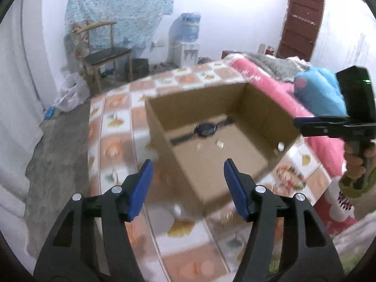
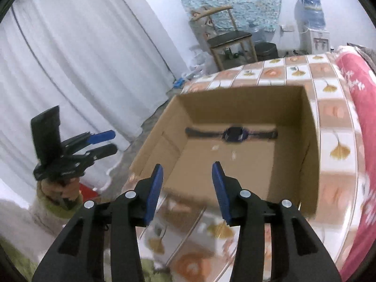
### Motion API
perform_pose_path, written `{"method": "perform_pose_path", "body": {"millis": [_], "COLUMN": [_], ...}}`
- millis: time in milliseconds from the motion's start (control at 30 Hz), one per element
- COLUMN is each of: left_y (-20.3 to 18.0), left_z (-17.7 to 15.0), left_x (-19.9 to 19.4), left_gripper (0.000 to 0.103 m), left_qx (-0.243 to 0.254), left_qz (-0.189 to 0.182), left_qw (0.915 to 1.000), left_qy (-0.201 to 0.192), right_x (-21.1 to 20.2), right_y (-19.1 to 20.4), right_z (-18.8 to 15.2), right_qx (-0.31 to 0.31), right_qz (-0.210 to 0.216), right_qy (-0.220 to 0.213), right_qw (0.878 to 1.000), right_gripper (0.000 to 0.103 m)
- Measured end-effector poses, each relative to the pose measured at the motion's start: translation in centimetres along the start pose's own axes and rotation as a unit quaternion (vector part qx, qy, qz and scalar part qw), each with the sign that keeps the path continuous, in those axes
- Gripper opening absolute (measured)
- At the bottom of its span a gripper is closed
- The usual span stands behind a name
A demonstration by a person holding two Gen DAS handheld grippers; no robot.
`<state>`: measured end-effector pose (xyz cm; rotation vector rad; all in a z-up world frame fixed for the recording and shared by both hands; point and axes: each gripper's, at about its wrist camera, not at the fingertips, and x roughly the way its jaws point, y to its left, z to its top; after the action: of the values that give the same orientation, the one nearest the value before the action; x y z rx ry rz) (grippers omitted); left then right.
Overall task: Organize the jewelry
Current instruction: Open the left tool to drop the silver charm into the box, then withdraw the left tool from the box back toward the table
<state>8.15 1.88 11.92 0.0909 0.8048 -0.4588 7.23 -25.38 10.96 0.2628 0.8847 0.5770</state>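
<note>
An open brown cardboard box [image 1: 211,141] sits on the bench [image 1: 112,122], which is covered in a glossy cloth of orange and white squares with yellow leaf prints. Inside, against the far wall of the box, a dark wristwatch with a black strap [image 1: 204,129] lies flat, stretched out lengthwise. A few small pale pieces [image 1: 219,143] lie on the box floor just in front of the watch; they are too blurred for me to say what they are.

The left tool [image 1: 188,183], black with blue pads, hangs over the near edge of the box, tilted downward. Its jaws are spread wide with nothing between them. The right tool [image 2: 186,185], the same make, also points down toward the box from the near side, jaws parted and empty. In the left wrist view the right tool shows at the far right, gripped by a hand [image 1: 357,162] in a yellow-green sleeve.

Beside the bench lies a pink blanket [image 1: 270,80]. Behind, against the wall, stand a wooden chair with a dark seat [image 1: 105,54] and a white water dispenser with a blue bottle [image 1: 186,40]. White curtains [image 2: 82,58] hang along one side.
</note>
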Motion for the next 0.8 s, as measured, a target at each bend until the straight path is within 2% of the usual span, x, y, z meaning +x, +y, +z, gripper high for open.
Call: {"method": "perform_pose_path", "body": {"millis": [200, 333, 400, 567, 667, 800], "left_y": [-1.9, -3.5, -4.3, -5.7, -6.5, -7.1], "left_z": [-6.1, -8.7, -9.4, -10.0, -10.1, -10.2], "left_x": [1.8, 4.3, 5.4, 7.2, 7.9, 9.0], "left_gripper": [0.06, 0.059, 0.055, 0.037, 0.032, 0.024], "left_qx": [-0.008, 0.007, 0.019, 0.063, 0.095, 0.122], "left_qz": [-0.003, -0.005, -0.008, -0.006, -0.008, -0.007], "left_qw": [0.9993, 0.9977, 0.9969, 0.9944, 0.9916, 0.9877], "left_qy": [0.037, 0.067, 0.075, 0.085, 0.087, 0.097], "right_x": [2.9, 5.2, 6.1, 7.8, 8.9, 9.9], "right_y": [-0.7, -1.2, -0.8, 0.3, 0.7, 1.3], "right_z": [-5.7, -7.2, -7.6, -8.0, -8.2, -8.3], "right_qx": [0.06, 0.076, 0.068, 0.046, 0.039, 0.029], "right_qz": [-0.005, -0.022, -0.029, -0.035, -0.028, -0.027], "right_qy": [0.053, 0.078, 0.082, 0.094, 0.102, 0.104], "right_qw": [0.997, 0.994, 0.994, 0.994, 0.994, 0.994], "right_gripper": [0.043, 0.043, 0.042, 0.03, 0.025, 0.024]}}
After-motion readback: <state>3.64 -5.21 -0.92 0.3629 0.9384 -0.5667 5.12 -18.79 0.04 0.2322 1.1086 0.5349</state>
